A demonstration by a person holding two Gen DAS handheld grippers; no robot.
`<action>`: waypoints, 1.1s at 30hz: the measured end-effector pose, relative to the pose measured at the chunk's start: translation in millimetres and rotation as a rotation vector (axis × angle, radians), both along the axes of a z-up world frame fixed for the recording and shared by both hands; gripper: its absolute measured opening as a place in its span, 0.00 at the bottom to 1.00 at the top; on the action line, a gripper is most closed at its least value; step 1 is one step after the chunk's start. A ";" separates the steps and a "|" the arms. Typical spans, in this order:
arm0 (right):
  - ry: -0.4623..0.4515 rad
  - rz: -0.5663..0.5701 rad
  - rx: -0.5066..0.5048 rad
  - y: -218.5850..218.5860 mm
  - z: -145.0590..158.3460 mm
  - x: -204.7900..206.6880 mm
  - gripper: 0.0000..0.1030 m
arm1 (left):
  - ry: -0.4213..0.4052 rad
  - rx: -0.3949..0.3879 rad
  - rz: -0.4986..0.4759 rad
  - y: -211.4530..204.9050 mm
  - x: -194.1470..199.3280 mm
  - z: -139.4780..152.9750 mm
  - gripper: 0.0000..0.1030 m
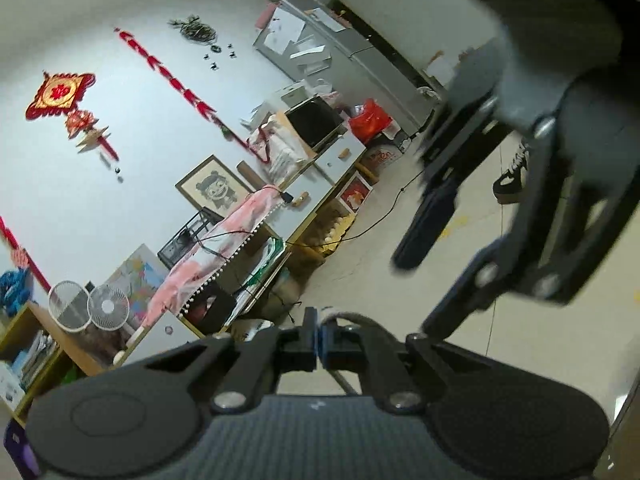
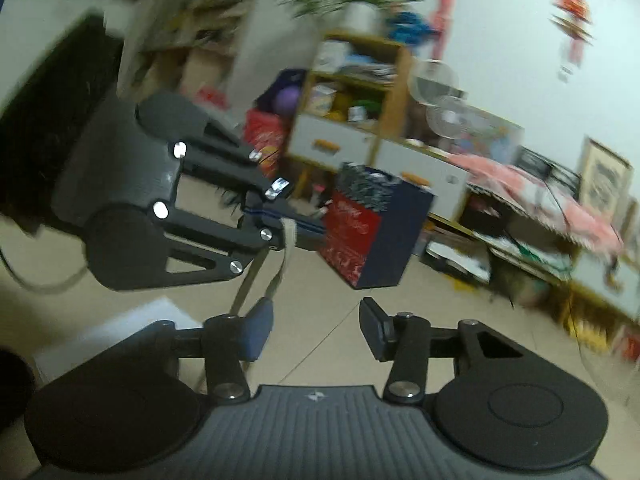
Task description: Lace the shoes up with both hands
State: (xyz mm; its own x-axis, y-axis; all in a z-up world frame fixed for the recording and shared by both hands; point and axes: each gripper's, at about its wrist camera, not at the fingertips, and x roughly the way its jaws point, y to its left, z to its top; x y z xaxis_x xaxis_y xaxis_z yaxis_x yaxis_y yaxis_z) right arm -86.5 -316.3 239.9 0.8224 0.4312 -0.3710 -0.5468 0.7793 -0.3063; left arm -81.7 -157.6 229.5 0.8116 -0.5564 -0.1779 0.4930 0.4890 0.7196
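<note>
The left gripper (image 1: 319, 342) is seen in the left wrist view with its jaws pressed together on a pale shoelace (image 1: 352, 317), which curves out to the right of the pinch and drops away beneath the gripper body. In the right wrist view the same gripper (image 2: 294, 229) appears at the left of the frame, and the shoelace (image 2: 289, 236) is wrapped over its closed tips, two strands hanging down from them toward the tiled floor (image 2: 320, 312). A black shoe with white laces (image 1: 514, 178) stands on the floor well apart from both grippers, partly hidden behind the right gripper (image 1: 430, 248), which is blurred in that view. The right gripper (image 2: 316, 326) is shown in its own view with its jaws spread and nothing between them; one hanging strand passes just beside its blue-padded finger (image 2: 258, 330). Whether the strand touches that pad cannot be told. The step in hand is judged to be a transfer of the lace between hands, the lace being retained on the left while the right stands free. For the next move, the open jaws would need to be brought around one hanging strand below the left pinch and closed on it before the left grip is slackened. Tension should be kept on the lace, so that it is not dropped.
</note>
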 end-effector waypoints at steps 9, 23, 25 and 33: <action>0.186 0.139 0.165 -11.1 5.1 13.3 0.23 | -0.032 0.067 0.001 11.1 2.4 -10.6 0.02; 0.259 0.120 0.244 22.5 -8.3 50.3 0.05 | -0.015 0.026 -0.024 23.1 -2.1 -10.5 0.03; 0.247 0.069 0.242 23.1 -3.9 50.8 0.02 | -0.018 0.007 -0.008 23.5 -2.3 -10.2 0.03; -0.099 -0.293 -0.025 64.3 -13.8 14.7 0.02 | 0.015 -0.160 0.104 22.8 -0.5 -3.8 0.03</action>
State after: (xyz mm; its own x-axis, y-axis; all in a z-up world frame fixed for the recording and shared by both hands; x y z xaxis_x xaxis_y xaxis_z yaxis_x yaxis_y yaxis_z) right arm -71.7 -252.0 226.1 0.9430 0.1622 -0.2905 -0.2665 0.8909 -0.3678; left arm -82.3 -134.8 225.8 0.8644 -0.4915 -0.1064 0.4437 0.6459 0.6212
